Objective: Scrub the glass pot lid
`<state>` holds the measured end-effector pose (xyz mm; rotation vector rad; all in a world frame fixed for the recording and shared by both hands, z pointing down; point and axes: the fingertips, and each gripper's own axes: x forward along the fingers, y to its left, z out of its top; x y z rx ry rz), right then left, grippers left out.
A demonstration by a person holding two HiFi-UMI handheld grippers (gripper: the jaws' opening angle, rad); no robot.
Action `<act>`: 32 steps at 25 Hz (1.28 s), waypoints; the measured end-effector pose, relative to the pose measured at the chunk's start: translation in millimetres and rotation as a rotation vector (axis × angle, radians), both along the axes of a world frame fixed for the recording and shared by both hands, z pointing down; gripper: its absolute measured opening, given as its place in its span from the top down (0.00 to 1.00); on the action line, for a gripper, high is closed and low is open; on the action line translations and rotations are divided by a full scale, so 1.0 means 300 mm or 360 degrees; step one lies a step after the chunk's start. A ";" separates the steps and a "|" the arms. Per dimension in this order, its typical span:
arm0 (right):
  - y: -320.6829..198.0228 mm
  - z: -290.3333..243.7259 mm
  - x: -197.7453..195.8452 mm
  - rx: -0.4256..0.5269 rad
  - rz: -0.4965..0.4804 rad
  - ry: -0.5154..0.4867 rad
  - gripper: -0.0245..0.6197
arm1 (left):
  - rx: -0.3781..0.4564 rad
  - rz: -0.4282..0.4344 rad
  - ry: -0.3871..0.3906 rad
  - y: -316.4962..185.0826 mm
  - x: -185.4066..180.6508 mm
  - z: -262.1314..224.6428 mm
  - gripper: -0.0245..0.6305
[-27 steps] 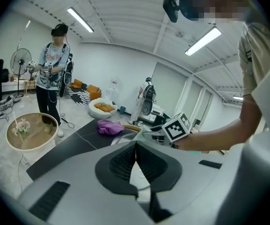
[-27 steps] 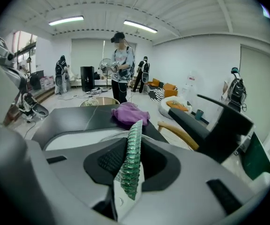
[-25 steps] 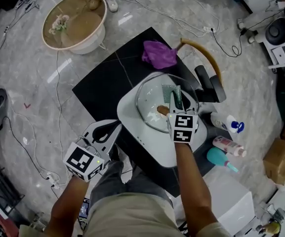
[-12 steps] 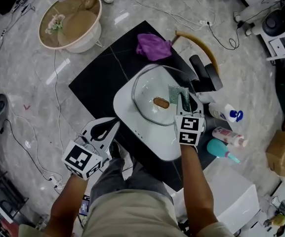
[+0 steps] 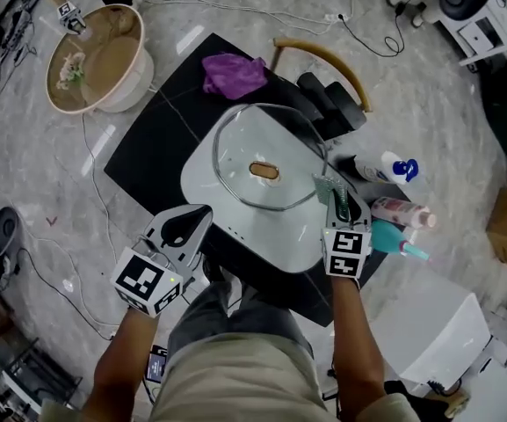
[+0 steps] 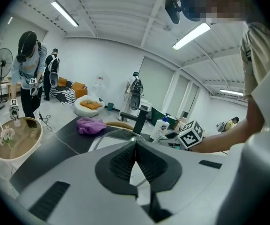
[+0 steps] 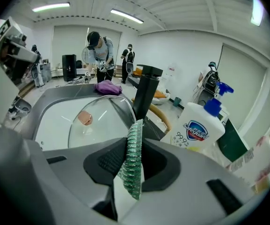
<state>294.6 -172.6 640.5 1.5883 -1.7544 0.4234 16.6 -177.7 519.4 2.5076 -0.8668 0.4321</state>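
The left gripper (image 6: 135, 150) holds its jaws pressed together, pad against pad. Beyond them show the glass pot lid (image 6: 107, 134), a purple cloth (image 6: 91, 124) and a black faucet (image 6: 137, 120).

Purple cloth (image 5: 233, 74) on black counter (image 5: 148, 148); soap bottle (image 5: 385, 167) beside faucet (image 5: 332, 104).

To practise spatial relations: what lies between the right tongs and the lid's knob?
In the head view, only the sponge held by the right tongs, then bare glass of the lid up to its knob.
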 end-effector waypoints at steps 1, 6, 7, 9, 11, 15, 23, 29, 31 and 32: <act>0.005 0.000 -0.002 0.0000 -0.0011 0.0005 0.82 | -0.0002 0.0012 0.0001 -0.001 0.013 0.000 0.94; 0.011 -0.006 -0.038 0.0006 -0.0078 0.0027 0.82 | 0.0004 0.0055 0.0002 -0.002 0.045 0.007 0.94; 0.012 -0.004 -0.055 0.0002 -0.0104 0.0029 0.82 | 0.0004 0.0052 0.0003 -0.006 0.043 0.008 0.94; 0.018 0.009 -0.105 -0.0015 -0.0175 0.0033 0.82 | 0.0002 0.0034 0.0009 -0.014 0.032 0.012 0.94; 0.029 0.037 -0.170 -0.0047 -0.0252 0.0025 0.82 | 0.0003 0.0011 0.0012 -0.020 0.009 0.021 0.94; 0.042 0.107 -0.309 -0.0124 -0.0401 0.0028 0.82 | -0.0013 -0.0061 0.0026 -0.040 -0.053 0.026 0.94; 0.023 0.207 -0.568 -0.0198 -0.0889 0.0276 0.82 | -0.0029 -0.0244 0.0068 -0.044 -0.200 0.068 0.94; -0.015 0.215 -0.704 -0.0170 -0.1144 0.0454 0.82 | -0.0066 -0.0360 0.0087 -0.022 -0.296 0.117 0.94; -0.016 0.218 -0.737 -0.0174 -0.1223 0.0510 0.82 | -0.0072 -0.0385 0.0095 -0.016 -0.319 0.127 0.94; -0.015 0.219 -0.750 -0.0176 -0.1261 0.0540 0.82 | -0.0072 -0.0392 0.0098 -0.012 -0.327 0.132 0.94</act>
